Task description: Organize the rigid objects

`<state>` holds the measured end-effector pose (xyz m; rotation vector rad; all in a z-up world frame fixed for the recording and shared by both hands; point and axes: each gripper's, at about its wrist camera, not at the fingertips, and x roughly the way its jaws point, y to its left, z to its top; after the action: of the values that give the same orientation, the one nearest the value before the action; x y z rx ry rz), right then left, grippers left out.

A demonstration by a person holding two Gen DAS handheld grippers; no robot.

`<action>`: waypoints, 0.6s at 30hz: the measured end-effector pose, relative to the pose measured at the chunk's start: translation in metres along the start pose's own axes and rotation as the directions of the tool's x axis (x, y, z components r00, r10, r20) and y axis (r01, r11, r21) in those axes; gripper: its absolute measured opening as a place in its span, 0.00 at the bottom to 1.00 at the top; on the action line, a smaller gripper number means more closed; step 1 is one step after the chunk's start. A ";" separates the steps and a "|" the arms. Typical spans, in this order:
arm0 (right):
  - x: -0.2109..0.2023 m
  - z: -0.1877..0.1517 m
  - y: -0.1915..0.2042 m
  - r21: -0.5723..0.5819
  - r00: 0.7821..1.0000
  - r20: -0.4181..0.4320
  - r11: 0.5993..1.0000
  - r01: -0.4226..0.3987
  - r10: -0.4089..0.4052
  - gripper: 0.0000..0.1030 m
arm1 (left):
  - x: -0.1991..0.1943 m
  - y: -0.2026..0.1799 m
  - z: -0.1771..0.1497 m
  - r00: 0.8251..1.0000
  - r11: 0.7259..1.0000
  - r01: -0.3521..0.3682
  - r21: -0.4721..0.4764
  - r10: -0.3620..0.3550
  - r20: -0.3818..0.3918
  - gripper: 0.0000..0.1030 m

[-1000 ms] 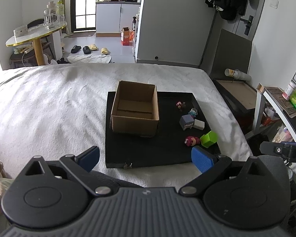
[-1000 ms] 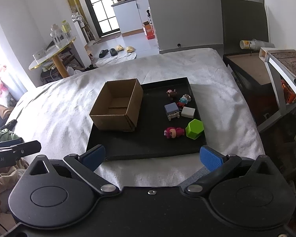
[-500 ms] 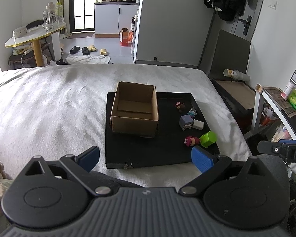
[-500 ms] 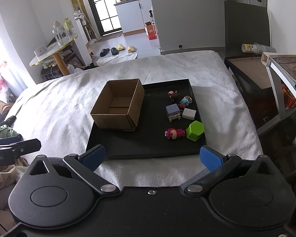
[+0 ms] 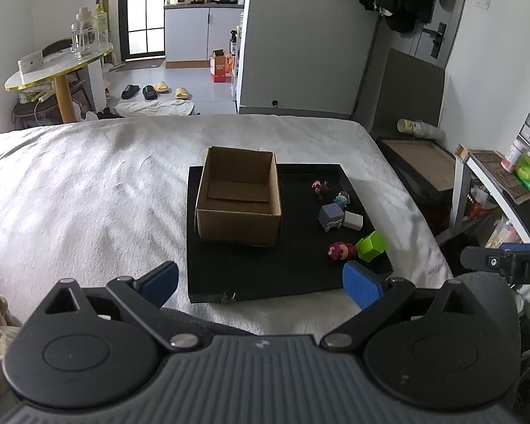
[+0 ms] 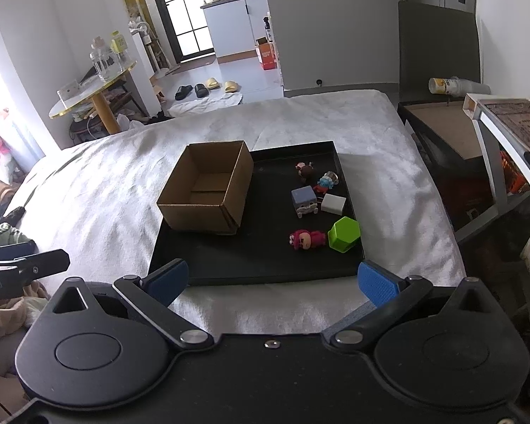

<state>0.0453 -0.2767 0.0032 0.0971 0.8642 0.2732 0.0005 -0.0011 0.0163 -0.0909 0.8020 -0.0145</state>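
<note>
You are only starting: the cardboard box (image 6: 208, 190) is sitting empty on the black tray (image 6: 265, 265), and all six small toys (image 6: 307, 239) are lying loose beside it. You are holding both the left gripper (image 5: 261, 282) and right gripper (image 6: 270, 279) wide apart, gripping nothing. The right view is showing the green block (image 6: 343, 234) fully; the left partly hides it.

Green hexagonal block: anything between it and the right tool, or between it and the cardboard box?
Nothing stands between the open right tool and the green hexagonal block. Toward the cardboard box, the pink figurine lies beside the block on the box's side of the black tray; lifting over it should clear it.
</note>
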 end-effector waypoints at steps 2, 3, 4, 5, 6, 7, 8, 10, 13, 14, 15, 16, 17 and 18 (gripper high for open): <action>0.001 0.002 0.001 -0.007 1.000 -0.001 1.000 0.003 -0.003 1.00 | -0.001 0.000 0.001 1.000 1.000 0.001 0.000 -0.001 0.003 0.96; 0.001 0.002 0.001 -0.007 1.000 0.000 1.000 0.001 -0.001 1.00 | 0.000 0.000 0.001 1.000 1.000 0.002 -0.001 -0.002 0.003 0.96; 0.001 0.003 0.001 -0.006 1.000 0.000 1.000 -0.001 0.001 1.00 | -0.001 0.000 0.000 1.000 1.000 0.001 0.000 -0.001 0.003 0.96; 0.002 0.003 0.001 -0.006 1.000 0.001 1.000 -0.002 0.002 1.00 | 0.000 0.000 0.001 1.000 1.000 -0.001 0.001 0.001 0.002 0.96; 0.002 0.003 0.001 -0.007 1.000 0.001 1.000 -0.002 0.002 1.00 | -0.001 0.000 0.001 1.000 1.000 -0.002 0.001 0.002 0.001 0.96; 0.002 0.003 0.001 -0.007 1.000 0.000 1.000 -0.002 0.002 1.00 | -0.001 0.001 0.001 1.000 1.000 -0.002 0.000 0.002 0.001 0.96; 0.002 0.003 0.001 -0.007 1.000 -0.001 1.000 -0.001 0.001 1.00 | 0.000 0.001 0.001 1.000 1.000 -0.001 -0.001 0.001 0.000 0.96; 0.002 0.004 0.001 -0.006 1.000 -0.001 1.000 -0.002 0.002 1.00 | 0.000 0.002 0.001 1.000 1.000 0.001 -0.001 -0.001 0.001 0.96; 0.002 0.003 0.001 -0.008 1.000 0.000 1.000 0.000 0.000 1.00 | 0.002 0.004 0.001 1.000 1.000 -0.001 -0.006 0.001 -0.001 0.96; 0.002 0.003 0.002 -0.007 1.000 0.000 1.000 0.000 0.000 1.00 | 0.002 0.004 0.001 1.000 1.000 -0.002 -0.008 0.002 -0.001 0.96; 0.002 0.002 0.001 -0.007 1.000 -0.001 1.000 0.001 -0.001 1.00 | 0.002 0.005 0.001 1.000 1.000 -0.003 -0.009 0.003 -0.003 0.96; 0.003 0.003 0.000 -0.006 1.000 -0.001 1.000 0.001 -0.001 1.00 | 0.002 0.005 0.001 1.000 1.000 -0.003 -0.008 0.003 -0.003 0.96; 0.003 0.003 -0.001 -0.006 1.000 -0.001 1.000 0.002 -0.002 1.00 | 0.003 0.004 0.001 1.000 1.000 -0.005 -0.009 0.005 -0.003 0.96; 0.004 0.003 -0.001 -0.007 1.000 -0.002 1.000 0.005 -0.005 1.00 | 0.003 0.005 0.001 1.000 1.000 -0.006 -0.011 0.006 -0.004 0.96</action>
<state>0.0502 -0.2766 0.0017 0.0883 0.8649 0.2714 0.0033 0.0032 0.0139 -0.0990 0.8059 -0.0048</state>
